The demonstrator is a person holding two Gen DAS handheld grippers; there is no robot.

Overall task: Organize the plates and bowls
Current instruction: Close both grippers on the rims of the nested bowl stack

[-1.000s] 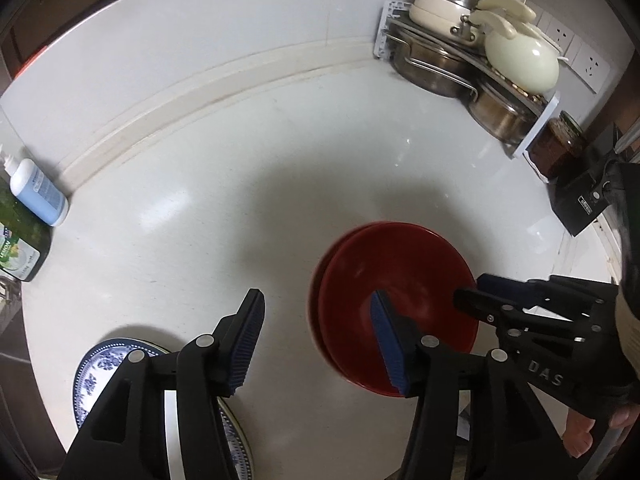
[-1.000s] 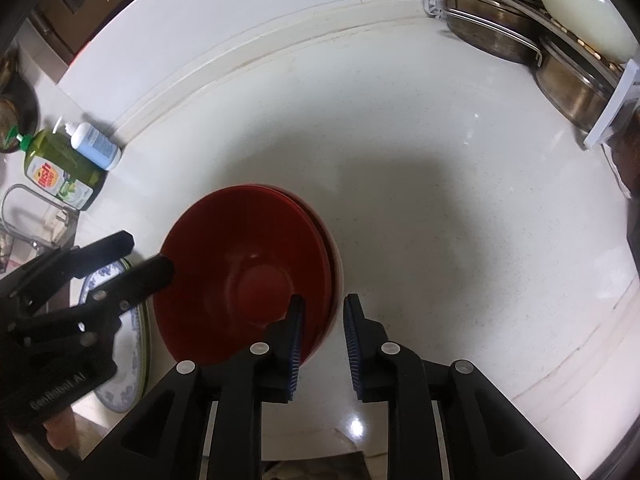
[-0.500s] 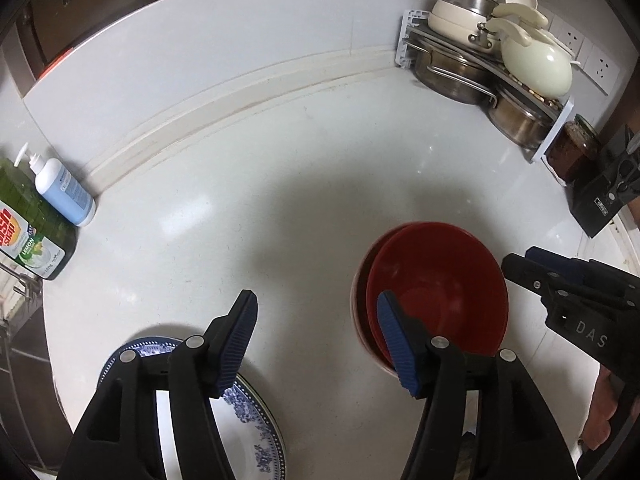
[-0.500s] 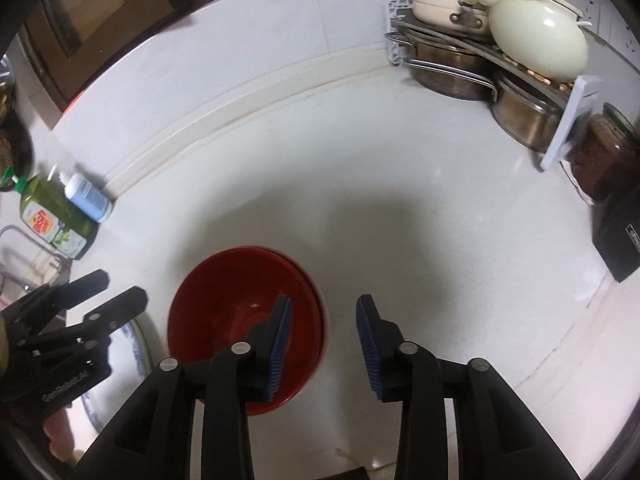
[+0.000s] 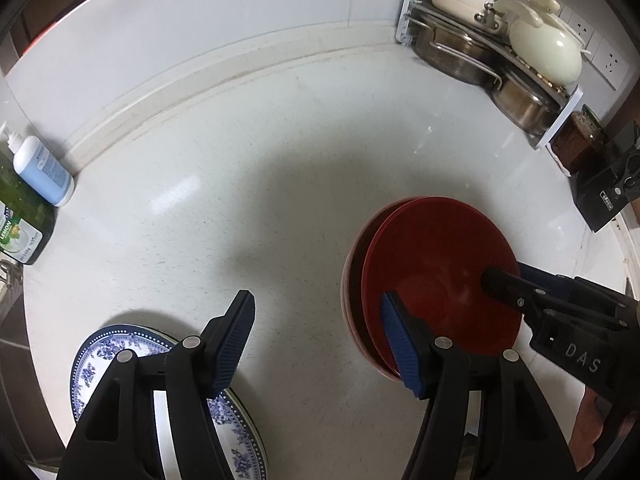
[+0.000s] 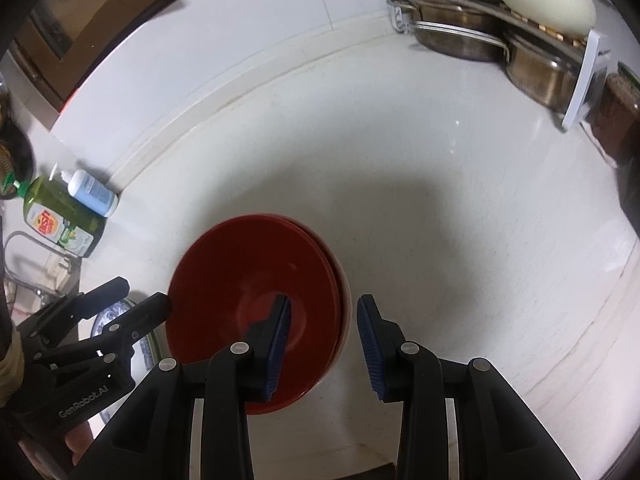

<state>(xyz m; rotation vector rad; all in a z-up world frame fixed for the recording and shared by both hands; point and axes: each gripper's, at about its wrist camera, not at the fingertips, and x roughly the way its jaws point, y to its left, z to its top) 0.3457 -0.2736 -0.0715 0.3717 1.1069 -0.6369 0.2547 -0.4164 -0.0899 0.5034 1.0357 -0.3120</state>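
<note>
Two red bowls (image 5: 436,276) sit nested on the white counter, the upper one slightly off-centre; in the right wrist view the red bowls (image 6: 256,292) lie low and left of centre. My right gripper (image 6: 324,346) hovers over their near right rim, open, with its left pad above the bowl and neither pad pressing on it. The right gripper (image 5: 516,292) reaches in from the right. My left gripper (image 5: 318,344) is open over bare counter between the bowls and a blue-and-white plate (image 5: 92,364). The left gripper (image 6: 120,308) partly hides the plate (image 6: 142,346).
A rack of steel pots (image 5: 472,56) with a cream pot (image 5: 544,52) fills the back right corner. A black box (image 5: 604,196) and a jar (image 5: 580,140) stand at the right. A blue-labelled bottle (image 5: 42,172) and a green soap bottle (image 5: 20,220) stand at the left.
My right gripper's jaws went from nearly shut at the bowl's rim to clearly apart. The left gripper's jaws spread a little, and more of the plate shows under it.
</note>
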